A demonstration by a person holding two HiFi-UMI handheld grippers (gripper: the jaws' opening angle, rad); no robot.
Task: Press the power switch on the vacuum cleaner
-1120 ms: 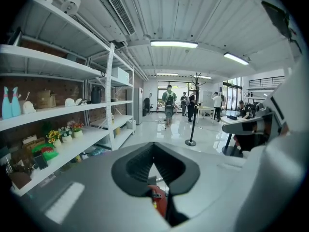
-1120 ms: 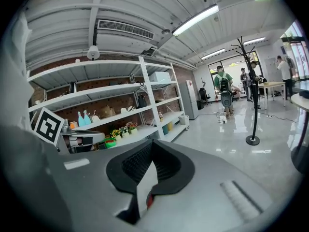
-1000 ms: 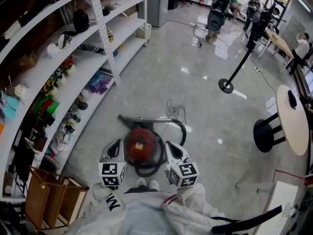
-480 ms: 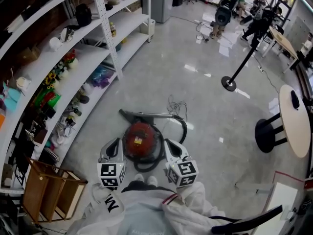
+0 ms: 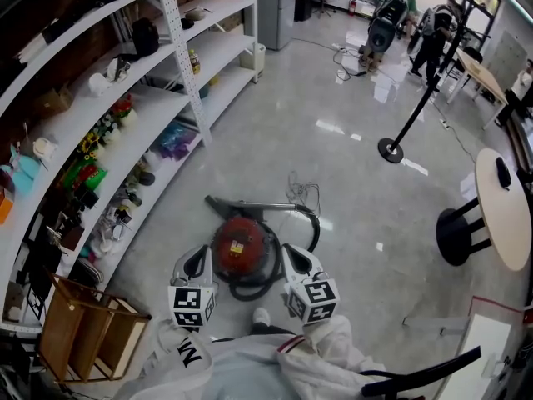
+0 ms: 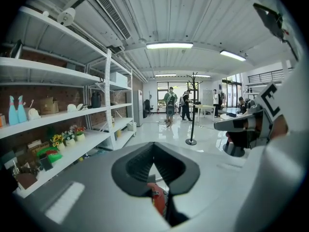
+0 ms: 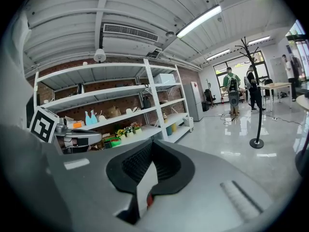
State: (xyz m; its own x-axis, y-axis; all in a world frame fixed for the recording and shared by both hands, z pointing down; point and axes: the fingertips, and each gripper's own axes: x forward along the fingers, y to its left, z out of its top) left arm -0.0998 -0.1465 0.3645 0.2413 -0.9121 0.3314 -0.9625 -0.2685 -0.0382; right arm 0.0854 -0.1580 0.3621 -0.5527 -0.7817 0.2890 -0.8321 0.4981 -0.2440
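Head view: vacuum cleaner [image 5: 240, 246] on floor between left gripper [image 5: 198, 257] and right gripper [image 5: 293, 255], fingers together, empty.

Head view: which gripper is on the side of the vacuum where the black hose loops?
The right gripper: the black hose curves round the red vacuum cleaner on its side, while the left gripper is on the opposite side.

Vacuum cleaner [image 5: 241, 247] on the floor [image 5: 333, 132], flanked by the left claw [image 5: 193, 261] and right claw [image 5: 296, 261]; its top lies unobstructed between them. A black hose [image 5: 313, 223] loops round its right and near sides. Shelving [image 5: 125, 132] bounds the left. Open floor lies ahead, with a pole stand [image 5: 391, 147] and round table [image 5: 502, 202] well apart at right.
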